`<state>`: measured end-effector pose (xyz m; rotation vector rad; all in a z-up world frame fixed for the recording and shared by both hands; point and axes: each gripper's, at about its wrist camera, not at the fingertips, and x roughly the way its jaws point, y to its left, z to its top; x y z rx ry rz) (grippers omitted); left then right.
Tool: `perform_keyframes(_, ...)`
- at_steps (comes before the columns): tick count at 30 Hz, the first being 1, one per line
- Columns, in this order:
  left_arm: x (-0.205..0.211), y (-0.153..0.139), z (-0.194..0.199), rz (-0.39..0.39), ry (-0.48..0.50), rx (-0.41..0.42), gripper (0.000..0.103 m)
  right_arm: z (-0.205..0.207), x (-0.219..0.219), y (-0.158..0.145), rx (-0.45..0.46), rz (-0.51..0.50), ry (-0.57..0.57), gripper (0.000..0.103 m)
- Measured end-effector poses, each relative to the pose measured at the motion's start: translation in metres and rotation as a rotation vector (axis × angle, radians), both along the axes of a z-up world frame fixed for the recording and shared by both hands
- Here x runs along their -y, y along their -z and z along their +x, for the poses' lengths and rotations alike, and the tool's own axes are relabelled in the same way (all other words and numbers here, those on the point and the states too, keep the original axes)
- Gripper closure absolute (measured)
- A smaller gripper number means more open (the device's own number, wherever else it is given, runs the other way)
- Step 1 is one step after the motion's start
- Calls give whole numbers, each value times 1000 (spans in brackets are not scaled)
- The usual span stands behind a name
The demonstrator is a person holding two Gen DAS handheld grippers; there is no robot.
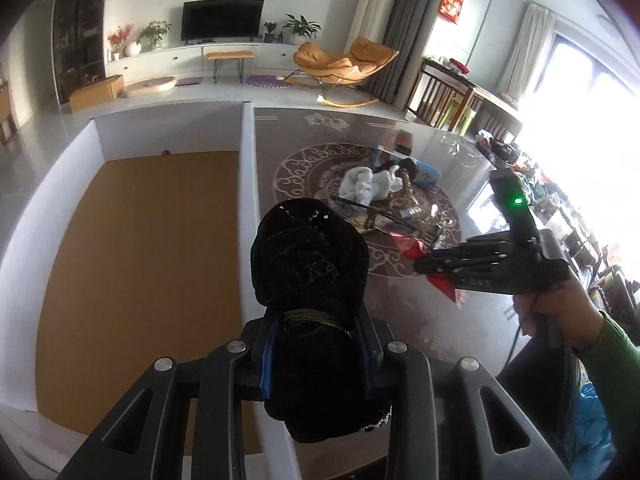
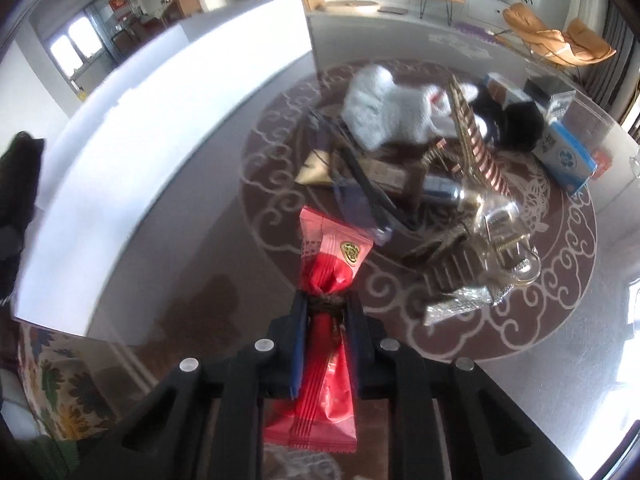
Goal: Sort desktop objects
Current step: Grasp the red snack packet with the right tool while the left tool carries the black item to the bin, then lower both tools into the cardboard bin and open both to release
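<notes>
In your left wrist view, the left gripper clamps a black velvet pouch at lower centre, beside the white box on the left. In your right wrist view, the right gripper pinches a red packet at lower centre, the clutter pile lying upper right.

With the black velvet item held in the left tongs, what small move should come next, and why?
Probably carry it a little left and open over the box. The left tongs are shut on the velvet item, which hangs above the box's white wall, not yet over its brown floor.
</notes>
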<state>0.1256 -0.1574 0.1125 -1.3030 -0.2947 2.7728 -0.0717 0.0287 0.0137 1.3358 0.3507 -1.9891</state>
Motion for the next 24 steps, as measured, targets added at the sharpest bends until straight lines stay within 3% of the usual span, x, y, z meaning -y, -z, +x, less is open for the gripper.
perform_keyframes(5,71,-10,7,-78,-124,17,72,17,41,-56,-28,-112,-71,84)
perform_keyframes(9,124,0,5,-116,-209,76,72,30,111,-96,-20,-246,-163,84)
perform_keyframes(13,163,19,1,-130,-281,138,72,52,197,-104,-7,-308,-257,84)
perform_keyframes(17,188,42,-2,-148,-330,199,71,72,264,-77,40,-282,-300,84)
perform_keyframes(19,190,49,-1,-162,-341,232,63,83,286,-56,24,-220,-322,84)
perform_keyframes(20,193,54,-2,-180,-350,270,52,88,294,-46,4,-180,-336,81)
perform_keyframes(23,197,60,0,-213,-378,305,22,101,304,-26,-64,-73,-372,59)
perform_keyframes(24,199,60,0,-222,-380,299,21,106,303,-22,-96,-44,-387,50)
